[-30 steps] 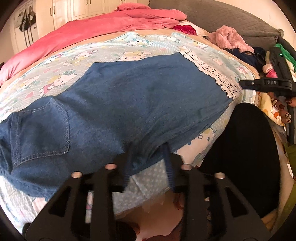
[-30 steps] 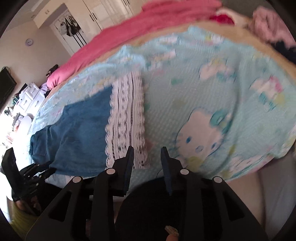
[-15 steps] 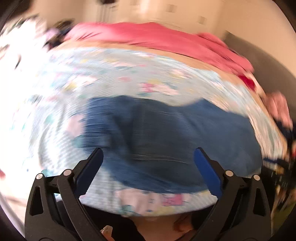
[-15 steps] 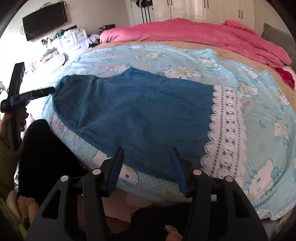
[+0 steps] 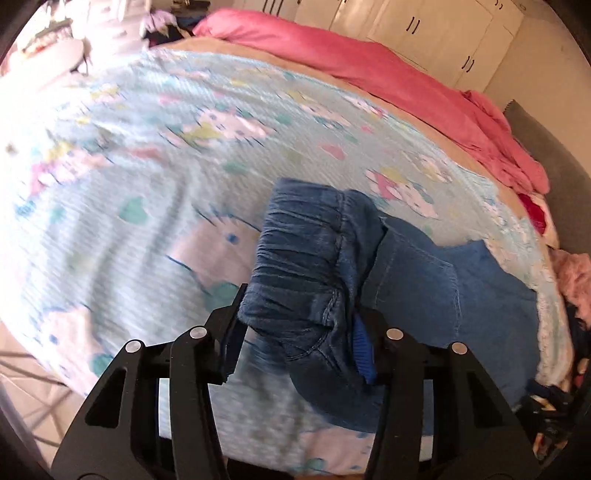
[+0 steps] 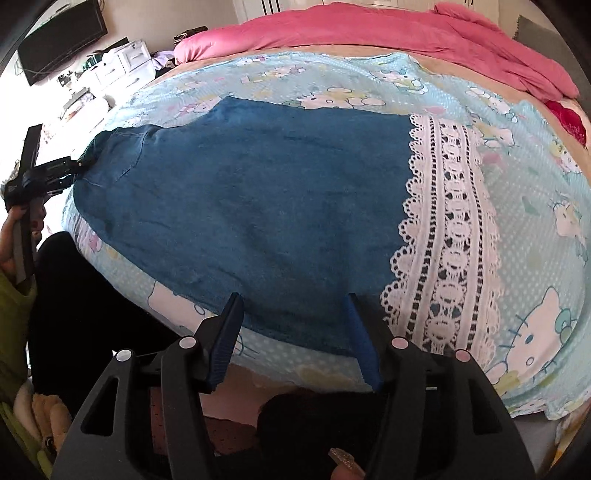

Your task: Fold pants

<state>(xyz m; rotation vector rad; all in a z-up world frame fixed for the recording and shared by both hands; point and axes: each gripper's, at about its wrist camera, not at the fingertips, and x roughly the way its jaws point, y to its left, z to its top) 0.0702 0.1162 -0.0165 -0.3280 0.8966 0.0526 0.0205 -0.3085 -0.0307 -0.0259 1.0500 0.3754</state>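
Observation:
Blue denim pants (image 6: 258,192) lie flat across the bed, with a white lace hem (image 6: 447,236) at the right end. In the left wrist view the gathered waistband (image 5: 306,251) is bunched up between the fingers of my left gripper (image 5: 299,306). Its jaws are closing and the pads press on the denim from both sides. The right wrist view shows that gripper (image 6: 55,168) at the waist end, held by a hand (image 6: 14,236). My right gripper (image 6: 293,299) hovers over the near edge of the leg beside the lace, jaws opening, with nothing pinched.
A cartoon-cat sheet (image 5: 147,147) covers the bed, with a pink duvet (image 6: 369,26) along the far side. The person's dark-clad legs (image 6: 74,314) stand against the near edge. A TV (image 6: 59,37) and white drawers are at the far left, and clothes are piled at the right (image 5: 576,280).
My left gripper swung to the waist end, spread wide, then closed round the waistband and bunched it up. My right gripper opened wider and settled near the lace hem.

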